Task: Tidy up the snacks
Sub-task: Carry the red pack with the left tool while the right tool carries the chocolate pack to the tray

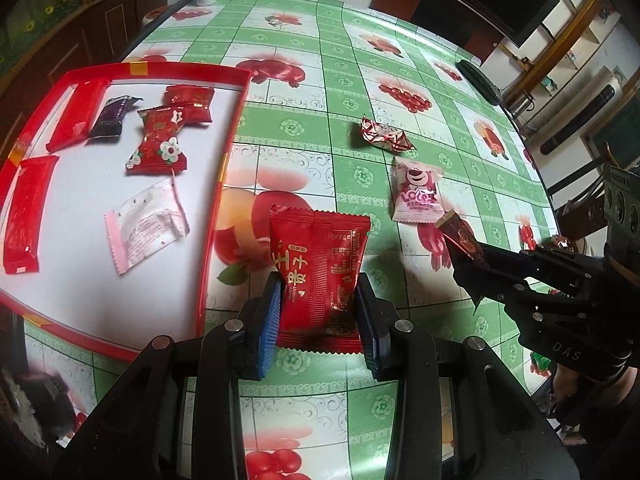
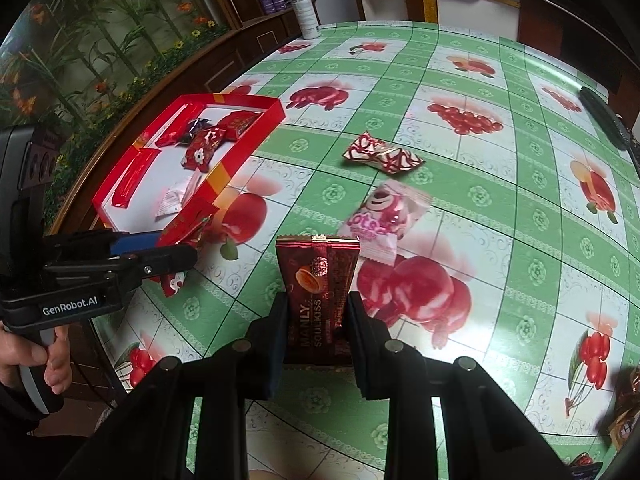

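Observation:
My left gripper (image 1: 318, 308) is shut on a bright red snack packet (image 1: 320, 268), held above the tablecloth just right of the red tray (image 1: 228, 148). The same left gripper (image 2: 176, 256) and red packet (image 2: 186, 224) show at the left of the right wrist view. My right gripper (image 2: 316, 320) is shut on a dark red "Manly Soulkiss" packet (image 2: 318, 280); in the left wrist view this right gripper (image 1: 466, 258) holds that dark packet (image 1: 460, 236). On the cloth lie a pink bear packet (image 1: 418, 192) (image 2: 384, 216) and a red-and-white candy (image 1: 384, 134) (image 2: 380, 152).
The red tray (image 2: 248, 136) holds several wrapped snacks, red, dark purple and pale pink. A white spray bottle (image 2: 304, 10) stands at the table's far edge and a black remote (image 2: 604, 116) lies at the right. A hand (image 2: 36, 360) grips the left handle. More wrappers (image 2: 626, 412) sit at the lower right.

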`<state>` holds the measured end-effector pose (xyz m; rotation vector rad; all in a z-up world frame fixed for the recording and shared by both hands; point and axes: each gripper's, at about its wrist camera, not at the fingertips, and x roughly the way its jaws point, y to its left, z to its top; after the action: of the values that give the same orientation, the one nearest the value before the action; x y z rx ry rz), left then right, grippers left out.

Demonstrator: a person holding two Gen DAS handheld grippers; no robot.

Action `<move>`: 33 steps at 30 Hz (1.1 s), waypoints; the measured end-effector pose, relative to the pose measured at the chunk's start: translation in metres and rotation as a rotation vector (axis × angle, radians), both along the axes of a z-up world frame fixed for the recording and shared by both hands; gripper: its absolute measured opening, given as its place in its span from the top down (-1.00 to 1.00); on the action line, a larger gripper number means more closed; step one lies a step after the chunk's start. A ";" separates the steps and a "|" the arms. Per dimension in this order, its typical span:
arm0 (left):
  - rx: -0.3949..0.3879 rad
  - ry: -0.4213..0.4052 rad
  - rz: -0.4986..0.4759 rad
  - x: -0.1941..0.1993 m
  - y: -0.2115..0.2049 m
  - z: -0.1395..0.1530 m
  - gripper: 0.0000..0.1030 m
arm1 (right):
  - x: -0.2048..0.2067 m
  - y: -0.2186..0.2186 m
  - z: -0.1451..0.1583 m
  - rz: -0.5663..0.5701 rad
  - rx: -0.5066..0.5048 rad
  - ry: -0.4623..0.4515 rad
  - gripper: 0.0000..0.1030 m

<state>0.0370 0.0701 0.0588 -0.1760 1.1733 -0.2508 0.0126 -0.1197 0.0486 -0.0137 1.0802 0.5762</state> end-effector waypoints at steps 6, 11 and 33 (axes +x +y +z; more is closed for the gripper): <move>0.016 -0.005 0.004 -0.003 0.002 0.002 0.34 | -0.002 0.004 -0.001 0.008 0.003 0.003 0.40; 0.030 -0.015 0.007 -0.005 0.003 0.006 0.34 | -0.002 0.008 0.000 0.015 0.003 0.001 0.40; 0.032 -0.033 0.106 -0.005 0.050 0.019 0.34 | 0.000 0.036 0.006 0.076 0.001 -0.008 0.40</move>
<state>0.0316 0.1200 0.0779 -0.2049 1.1312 -0.1411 0.0130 -0.0842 0.0542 -0.0565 1.0754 0.6442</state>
